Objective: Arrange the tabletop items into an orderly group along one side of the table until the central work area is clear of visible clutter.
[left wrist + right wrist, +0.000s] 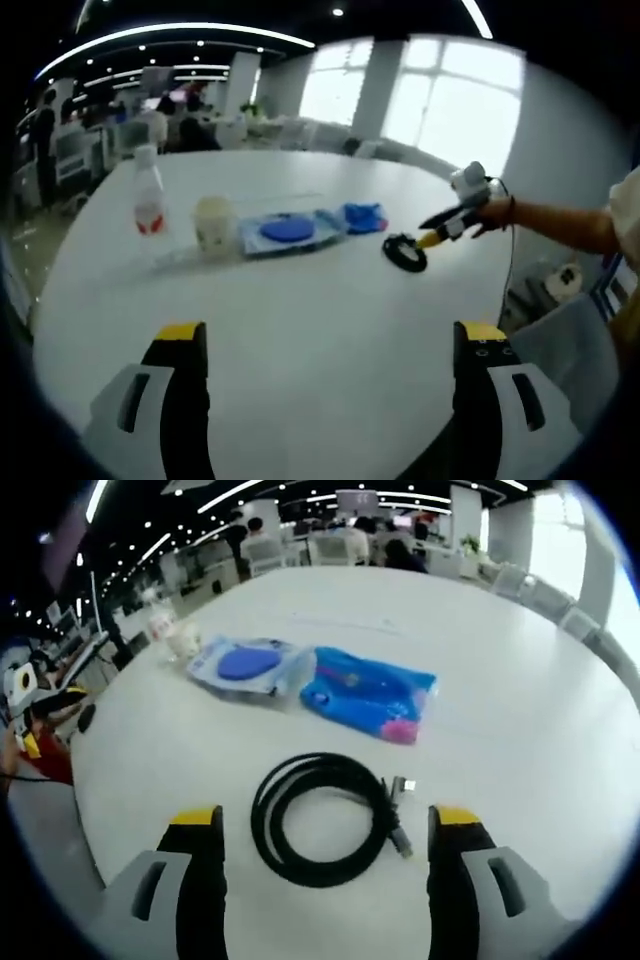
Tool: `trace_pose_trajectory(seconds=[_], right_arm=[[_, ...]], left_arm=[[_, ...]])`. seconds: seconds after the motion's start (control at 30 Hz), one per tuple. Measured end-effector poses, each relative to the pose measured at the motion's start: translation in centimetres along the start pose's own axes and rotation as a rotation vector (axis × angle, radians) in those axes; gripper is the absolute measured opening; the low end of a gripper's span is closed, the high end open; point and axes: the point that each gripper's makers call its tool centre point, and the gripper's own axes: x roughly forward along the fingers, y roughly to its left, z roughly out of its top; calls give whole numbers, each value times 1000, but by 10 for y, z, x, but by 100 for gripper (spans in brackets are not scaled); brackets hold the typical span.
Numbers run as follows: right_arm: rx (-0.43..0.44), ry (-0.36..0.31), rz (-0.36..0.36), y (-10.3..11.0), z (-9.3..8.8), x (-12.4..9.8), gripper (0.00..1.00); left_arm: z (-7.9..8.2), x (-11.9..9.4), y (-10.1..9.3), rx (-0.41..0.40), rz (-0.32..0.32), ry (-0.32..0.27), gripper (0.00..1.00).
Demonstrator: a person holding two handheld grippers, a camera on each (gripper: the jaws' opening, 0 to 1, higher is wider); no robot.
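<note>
A black coiled cable (322,764) lies on the white table (520,730), between the spread jaws of my open right gripper (326,820). Beyond it lie a blue packet (368,692) and a clear bag with a blue disc (245,666), then a pale cup (183,638). In the left gripper view the row reads bottle (148,195), cup (214,225), disc bag (287,230), blue packet (365,216), cable (405,252). The right gripper (432,238) hovers at the cable's right side. My left gripper (331,335) stands open over bare table, well short of the row.
A person's forearm (560,222) reaches in from the right, holding the right gripper. Chairs and desks ring the table, with windows behind. The table's near edge (90,810) curves close on the left in the right gripper view.
</note>
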Motion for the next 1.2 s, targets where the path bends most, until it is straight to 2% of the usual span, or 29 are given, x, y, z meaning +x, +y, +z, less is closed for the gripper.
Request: trace_pose_trajectory(seconds=[0.13, 0.27, 0.4, 0.7, 0.9, 0.97, 1.0, 1.03, 1.2], right_arm=[[-13, 19, -12, -6, -3, 8, 73], [-78, 45, -69, -20, -7, 12, 58], [-64, 71, -72, -24, -12, 18, 54], [-74, 126, -114, -35, -21, 26, 26], [-48, 128, -122, -37, -20, 26, 24], [-49, 131, -123, -38, -21, 26, 21], [-61, 136, -121, -38, -21, 25, 15], [-75, 141, -117, -38, -22, 25, 14], [-53, 143, -126, -37, -22, 25, 12]], left_arm=[[-3, 1, 2, -7, 5, 6, 99], [0, -1, 9, 9, 35, -11, 96], [0, -3, 14, -9, 48, -19, 95], [-2, -3, 16, -22, 54, -14, 93], [-3, -3, 18, -30, 59, -11, 91], [-3, -2, 17, -32, 57, -10, 91], [-4, -2, 17, -35, 57, -8, 90], [-4, -2, 17, -34, 56, -6, 90], [-5, -2, 17, -35, 57, -5, 89]])
